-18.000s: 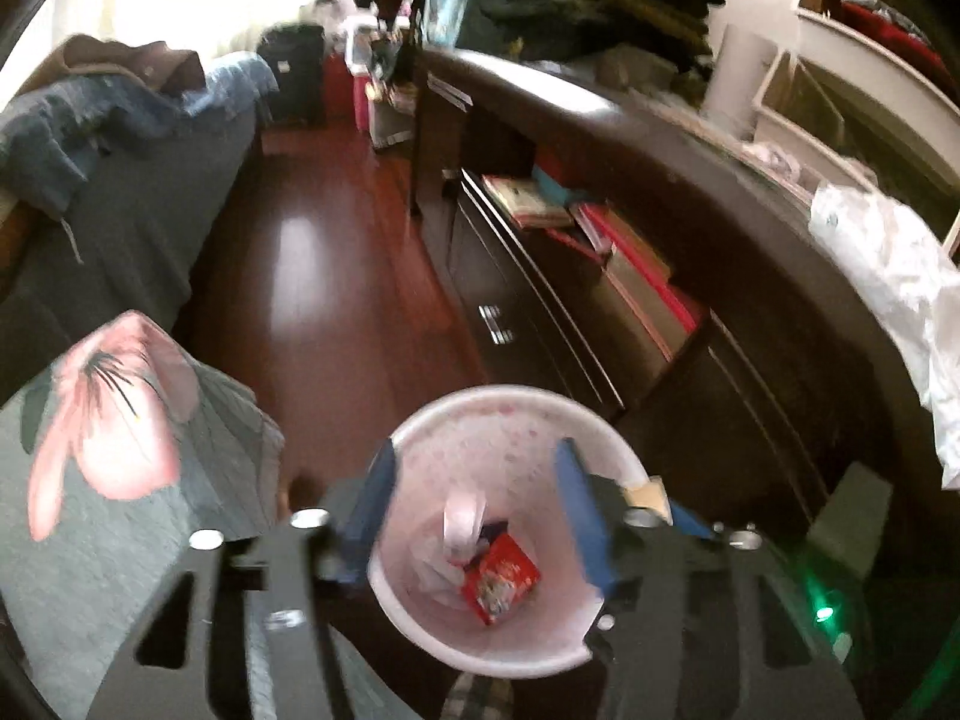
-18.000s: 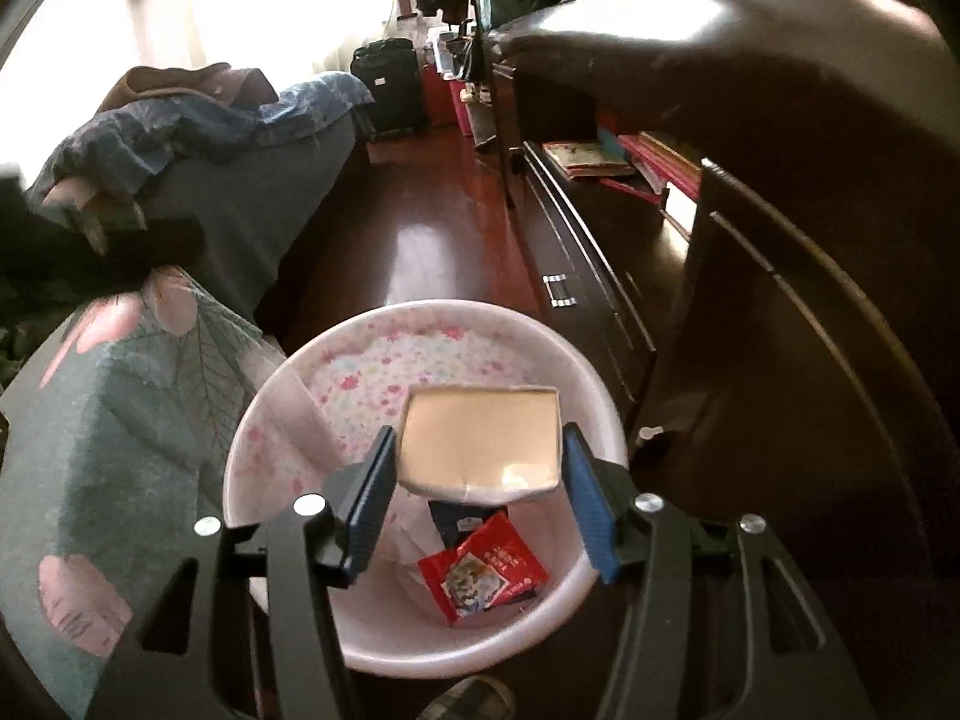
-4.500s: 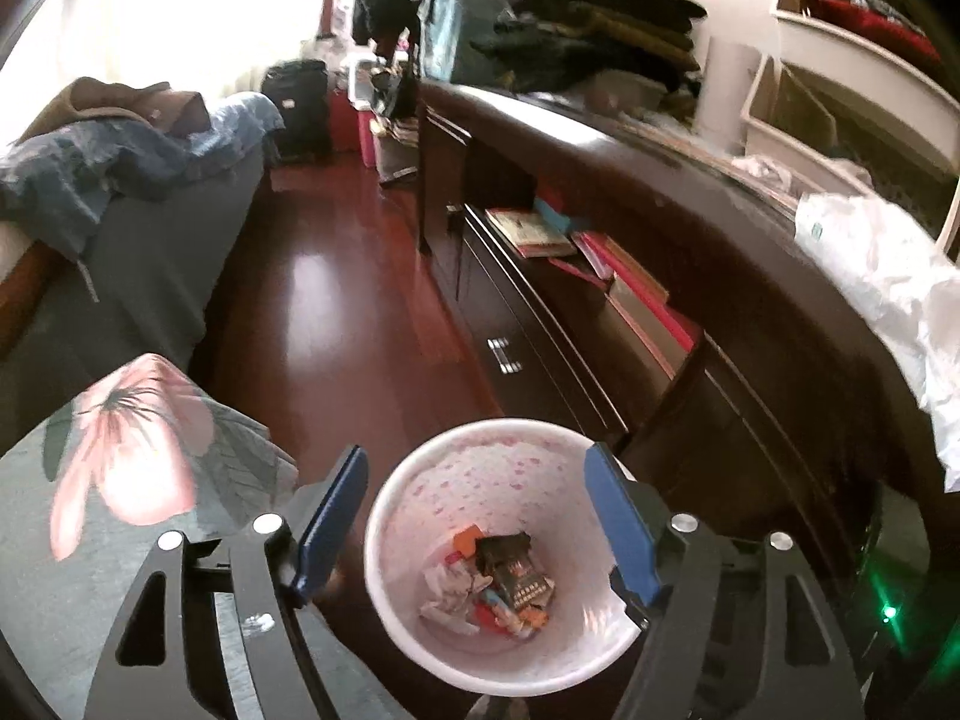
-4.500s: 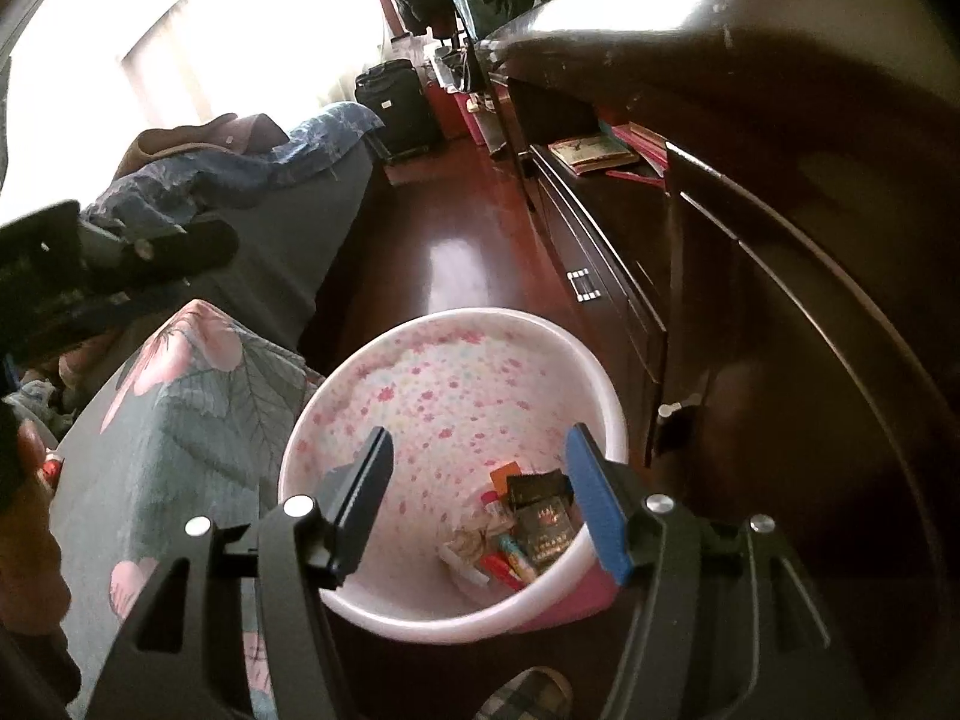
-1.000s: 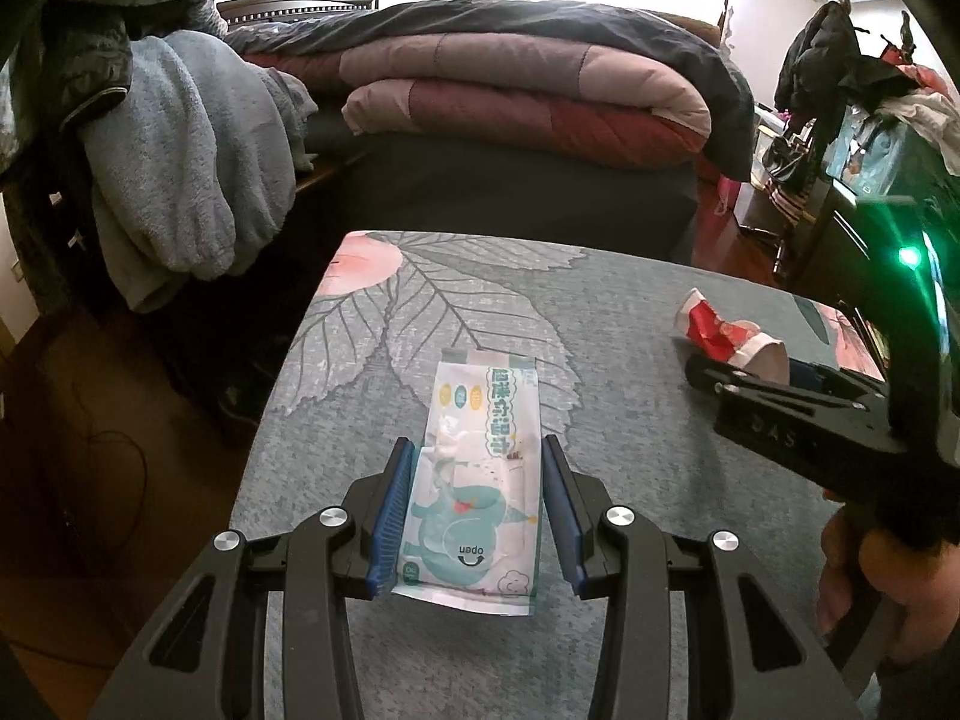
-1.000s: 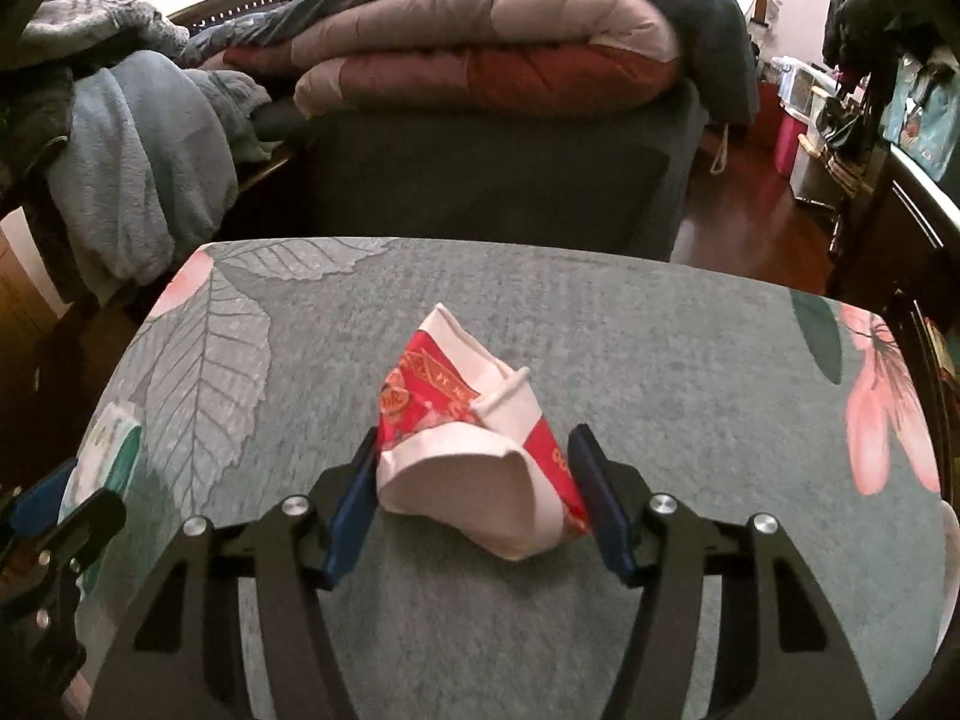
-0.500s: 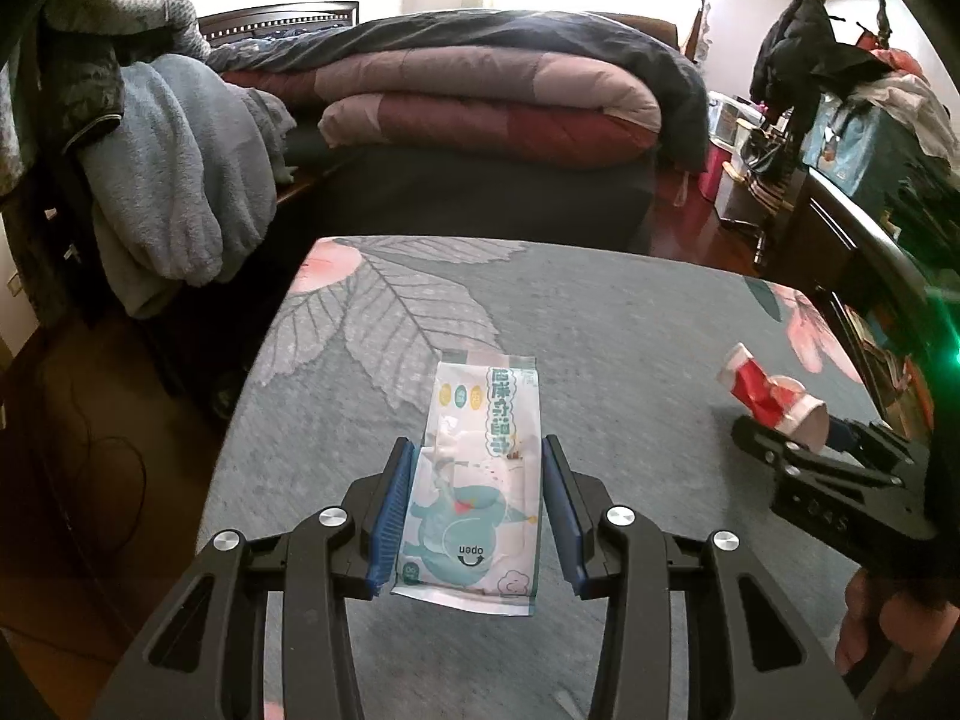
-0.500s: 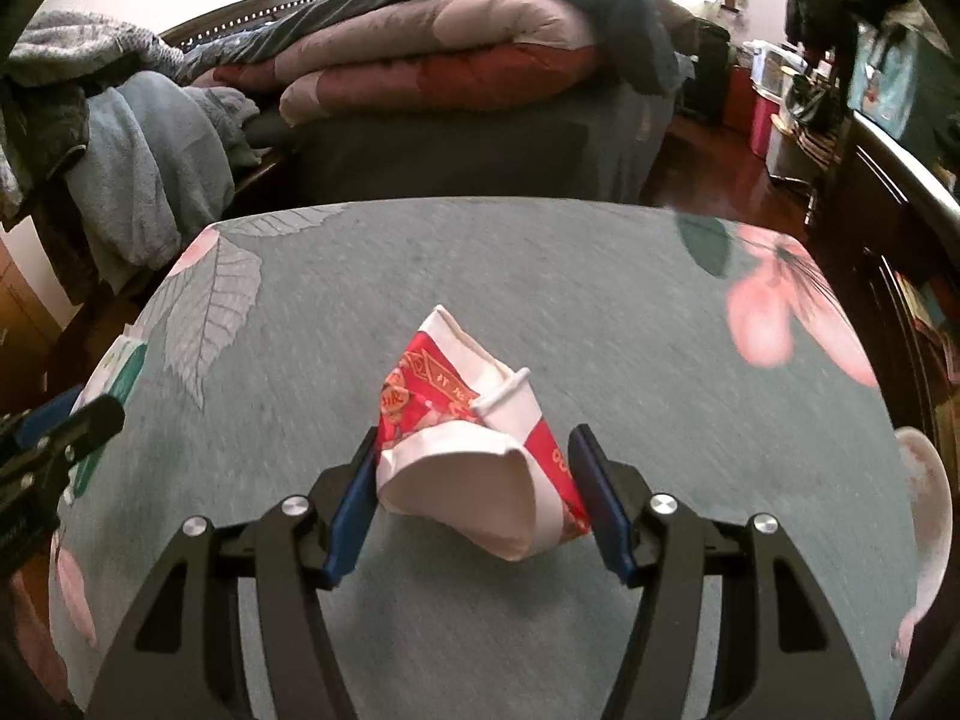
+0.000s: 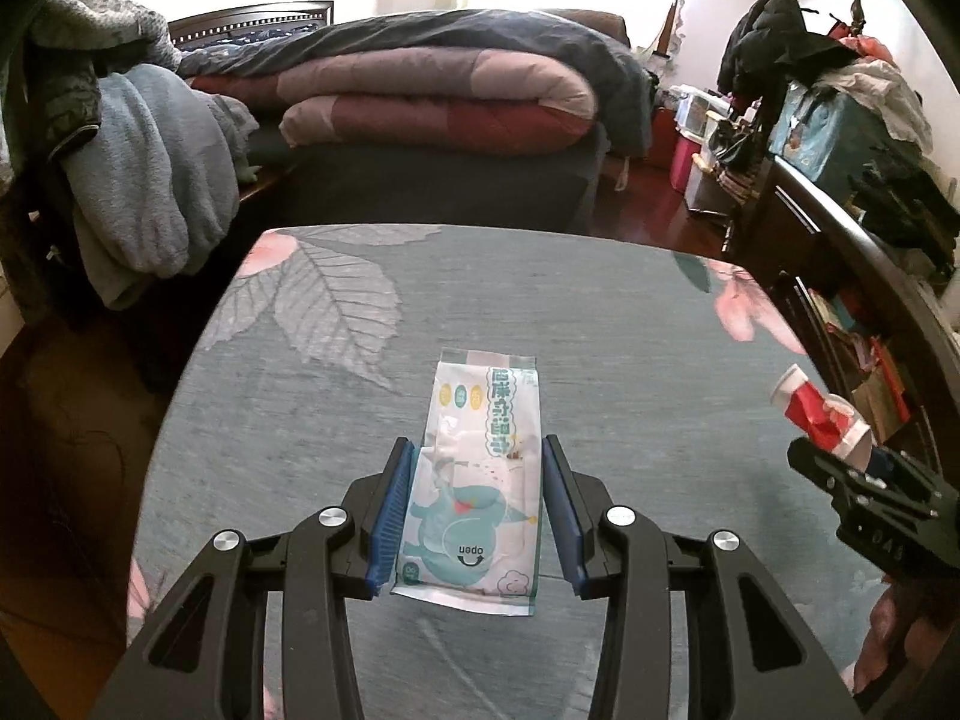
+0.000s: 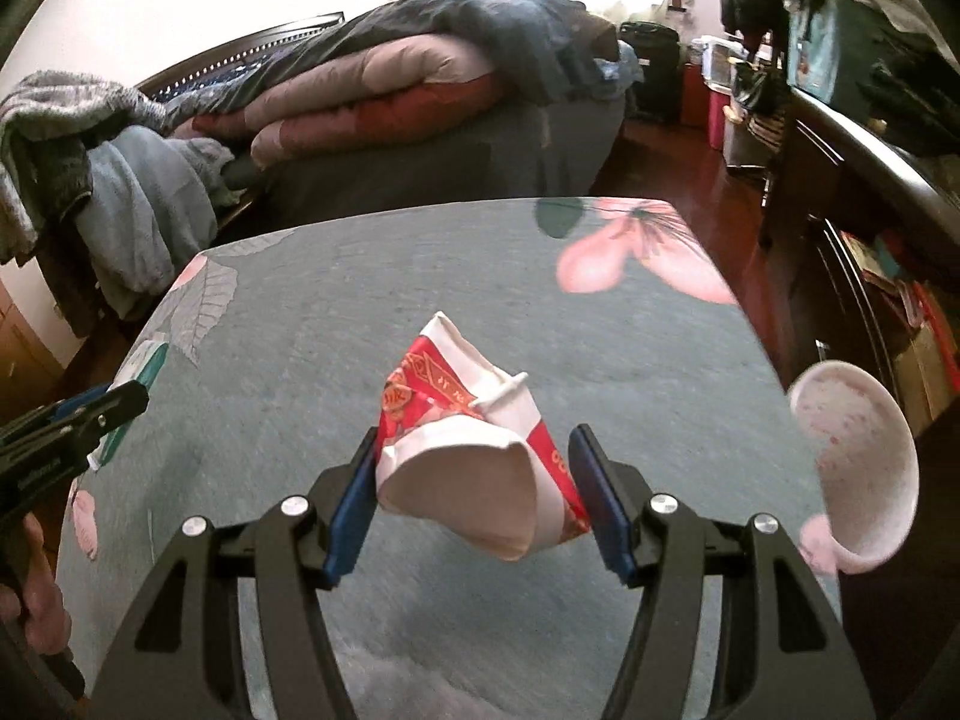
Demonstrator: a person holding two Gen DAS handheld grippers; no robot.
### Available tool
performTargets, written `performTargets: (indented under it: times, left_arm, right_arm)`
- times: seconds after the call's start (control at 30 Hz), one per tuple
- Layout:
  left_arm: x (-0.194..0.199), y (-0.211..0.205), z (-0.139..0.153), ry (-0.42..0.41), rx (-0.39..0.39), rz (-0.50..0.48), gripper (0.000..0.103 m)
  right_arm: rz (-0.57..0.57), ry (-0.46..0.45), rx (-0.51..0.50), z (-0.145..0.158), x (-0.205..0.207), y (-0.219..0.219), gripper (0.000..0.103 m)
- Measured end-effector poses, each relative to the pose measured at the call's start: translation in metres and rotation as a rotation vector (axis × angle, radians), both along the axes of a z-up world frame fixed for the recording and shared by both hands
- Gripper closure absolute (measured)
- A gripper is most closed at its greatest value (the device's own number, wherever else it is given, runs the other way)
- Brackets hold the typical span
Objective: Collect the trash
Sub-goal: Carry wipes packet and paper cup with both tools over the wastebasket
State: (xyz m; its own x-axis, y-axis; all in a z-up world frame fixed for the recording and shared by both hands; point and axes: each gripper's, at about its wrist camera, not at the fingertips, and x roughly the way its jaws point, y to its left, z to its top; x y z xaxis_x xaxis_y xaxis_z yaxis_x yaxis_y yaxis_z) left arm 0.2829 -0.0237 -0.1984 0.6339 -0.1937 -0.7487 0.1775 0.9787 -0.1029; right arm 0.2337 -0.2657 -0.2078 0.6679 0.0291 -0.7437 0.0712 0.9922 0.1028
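Trash rode clamped above the table (image 9: pixel 630 324): left gripper (image 9: pixel 477 510) jaws pinching a wipes packet (image 9: pixel 480 468), right gripper (image 10: pixel 474 498) jaws squeezing a crushed cup (image 10: pixel 474 450), likely bound for the bin (image 10: pixel 858 468).

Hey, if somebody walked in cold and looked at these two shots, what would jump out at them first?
Probably the crumpled red and white carton, clamped between the right gripper jaws above the floral cloth. Next, the pale wet-wipe packet gripped by the left gripper over the same cloth. Off its right edge sits the pink speckled bin, and behind everything a bed with folded quilts.
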Motion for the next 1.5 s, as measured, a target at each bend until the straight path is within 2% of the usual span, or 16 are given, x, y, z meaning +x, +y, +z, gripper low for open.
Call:
performTargets:
  times: [0.47,0.8,1.13,1.5]
  left_arm:
    - [-0.027,-0.052,0.021,-0.029,-0.023,-0.073,0.060]
    - [-0.037,-0.088,0.035,-0.054,-0.010,-0.125,0.060]
    - [-0.044,-0.138,0.045,-0.061,-0.022,-0.212,0.060]
    - [-0.052,-0.201,0.050,-0.076,-0.020,-0.331,0.060]
  right_arm:
    - [-0.057,-0.049,0.019,0.011,-0.040,-0.043,0.041]
    - [-0.091,-0.081,0.029,0.017,-0.058,-0.070,0.041]
    - [-0.133,-0.116,0.028,0.023,-0.078,-0.105,0.041]
    - [-0.236,-0.139,0.029,0.023,-0.102,-0.161,0.041]
